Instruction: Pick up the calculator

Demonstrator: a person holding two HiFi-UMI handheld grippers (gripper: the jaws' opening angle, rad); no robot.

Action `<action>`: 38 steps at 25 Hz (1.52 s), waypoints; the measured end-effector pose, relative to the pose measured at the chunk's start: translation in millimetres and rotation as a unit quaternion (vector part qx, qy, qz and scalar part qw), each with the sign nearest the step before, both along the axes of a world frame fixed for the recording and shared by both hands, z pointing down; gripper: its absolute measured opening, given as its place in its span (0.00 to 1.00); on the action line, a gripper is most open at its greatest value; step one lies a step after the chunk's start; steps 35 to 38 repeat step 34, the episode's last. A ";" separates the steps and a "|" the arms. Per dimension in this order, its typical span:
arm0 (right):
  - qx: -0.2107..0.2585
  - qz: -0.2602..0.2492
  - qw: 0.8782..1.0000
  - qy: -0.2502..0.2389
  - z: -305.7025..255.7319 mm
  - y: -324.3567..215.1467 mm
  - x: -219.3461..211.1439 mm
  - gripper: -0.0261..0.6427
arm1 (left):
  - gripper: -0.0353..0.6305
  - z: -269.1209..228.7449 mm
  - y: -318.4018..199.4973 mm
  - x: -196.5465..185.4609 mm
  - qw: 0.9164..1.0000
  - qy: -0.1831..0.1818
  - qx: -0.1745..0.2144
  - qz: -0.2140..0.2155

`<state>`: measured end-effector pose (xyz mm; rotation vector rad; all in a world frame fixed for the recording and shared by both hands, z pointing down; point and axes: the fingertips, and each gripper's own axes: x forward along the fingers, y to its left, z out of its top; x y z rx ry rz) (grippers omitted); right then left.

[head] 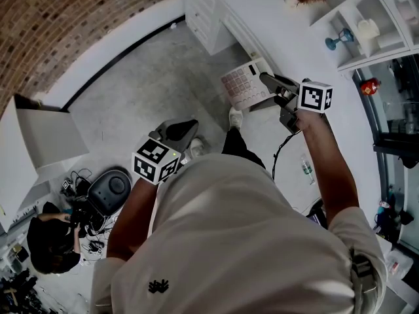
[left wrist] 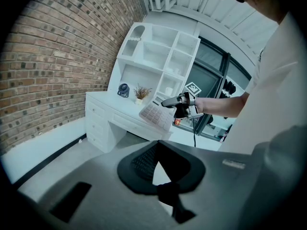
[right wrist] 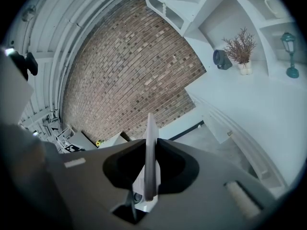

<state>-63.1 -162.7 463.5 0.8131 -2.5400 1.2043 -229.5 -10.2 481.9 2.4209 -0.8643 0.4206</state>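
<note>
Our left gripper hangs low, jaws pressed together on nothing. Our right gripper pinches the calculator by one edge, aloft beside the white desk — the pickup looks done to us. The right gripper view shows only its thin edge; the left gripper view shows its keypad face.

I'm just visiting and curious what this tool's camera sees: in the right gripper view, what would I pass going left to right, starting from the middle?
calculator, seen edge-on → small dark round fan → dried plant in a white pot → blue lamp-shaped ornament
</note>
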 end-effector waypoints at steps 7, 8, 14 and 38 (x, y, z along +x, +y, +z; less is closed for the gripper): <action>0.001 0.001 1.000 -0.001 -2.5 1.0 0.0 0.15 | 0.06 -2.0 -0.5 0.4 1.000 0.000 0.001 0.003; 0.001 0.001 1.000 -0.002 -2.5 1.1 0.0 0.15 | 0.06 -1.7 -0.7 0.5 1.000 0.000 0.001 0.003; 0.001 -0.001 1.000 -0.004 -0.7 0.3 1.1 0.15 | 0.06 0.0 -2.7 1.2 1.000 0.000 0.000 0.003; -0.019 0.001 1.000 -0.013 17.6 -60.2 52.8 0.15 | 0.06 11.4 -71.6 50.9 1.000 -0.003 -0.020 0.016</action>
